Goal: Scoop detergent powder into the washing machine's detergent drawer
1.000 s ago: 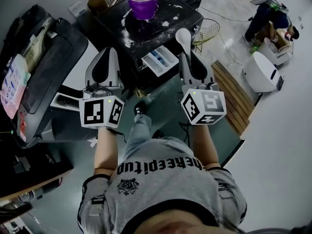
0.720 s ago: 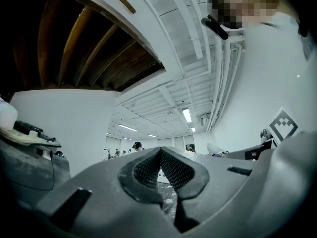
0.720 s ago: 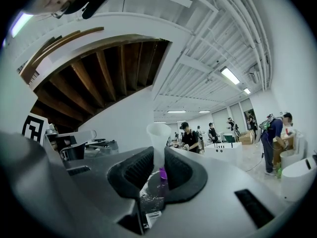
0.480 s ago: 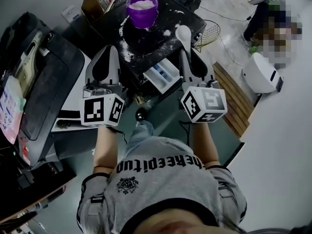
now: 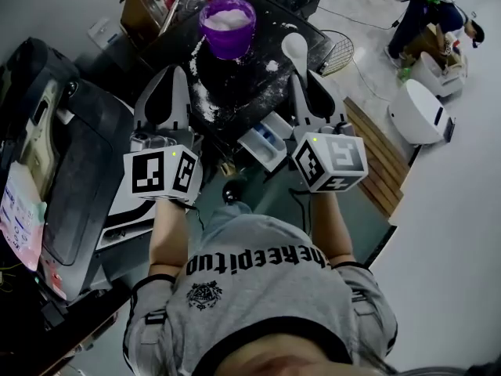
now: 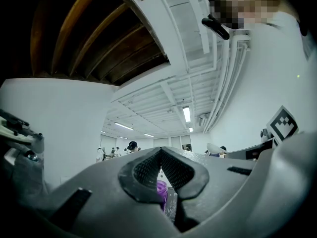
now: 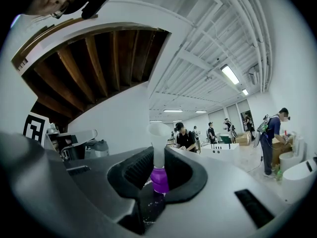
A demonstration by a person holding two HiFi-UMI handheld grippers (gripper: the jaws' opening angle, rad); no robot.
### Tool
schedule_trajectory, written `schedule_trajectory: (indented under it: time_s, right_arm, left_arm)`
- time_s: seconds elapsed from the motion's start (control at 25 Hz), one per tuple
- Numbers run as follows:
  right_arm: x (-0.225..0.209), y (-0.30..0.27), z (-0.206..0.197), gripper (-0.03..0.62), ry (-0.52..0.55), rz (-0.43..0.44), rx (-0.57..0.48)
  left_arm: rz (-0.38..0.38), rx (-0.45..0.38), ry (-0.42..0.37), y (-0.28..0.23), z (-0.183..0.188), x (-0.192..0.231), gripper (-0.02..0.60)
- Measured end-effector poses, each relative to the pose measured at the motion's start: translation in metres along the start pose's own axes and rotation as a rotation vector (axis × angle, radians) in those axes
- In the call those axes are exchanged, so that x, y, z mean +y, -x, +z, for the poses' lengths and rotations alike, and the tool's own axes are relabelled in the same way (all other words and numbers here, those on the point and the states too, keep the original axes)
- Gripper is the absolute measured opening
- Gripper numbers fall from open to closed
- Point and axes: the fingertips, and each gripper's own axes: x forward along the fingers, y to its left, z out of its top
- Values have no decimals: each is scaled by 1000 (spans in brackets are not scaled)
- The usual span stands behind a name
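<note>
Head view running dim with dark corners; ceiling strip lights [image 7: 229,75] glaring white; both gripper views bowing heavily at edges.

I look down on pale grey floor [image 5: 446,233], wooden slats [image 5: 374,155] at 3 o'clock, wire basket [image 5: 338,49] at 1 o'clock, cardboard box [image 5: 149,6] at 11 o'clock, white ceiling with strip lights [image 7: 230,74], dark timber beams [image 7: 94,63] overhead.

From the head we look steeply down: the left gripper [image 5: 174,75] and right gripper [image 5: 302,81] sit close below, the purple tub [image 5: 228,23] farther ahead. Each gripper camera rides low behind its jaws, very near them, facing forward and tilted up at the ceiling [image 6: 188,83]. All three views share the tub, a mere sliver on the left; the white scoop [image 5: 295,49] shows in the head and right gripper views.
</note>
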Motion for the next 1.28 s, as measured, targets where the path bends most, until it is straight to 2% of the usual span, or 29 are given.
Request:
schedule_trajectory:
  time_s: [0.4,0.68,1.28]
  right_arm:
    - [4,-68,-14,64,25,-17,58]
    - [7,-108,-29,64,106,-15,146]
    - [-4,-198,-80,64,338,97,540]
  left_arm:
    - [-53,17,7,-54,-23,42,3]
    - [-89,34,8,-78,-42,63,3]
    - [-131,94,48,-91,-85,82,3]
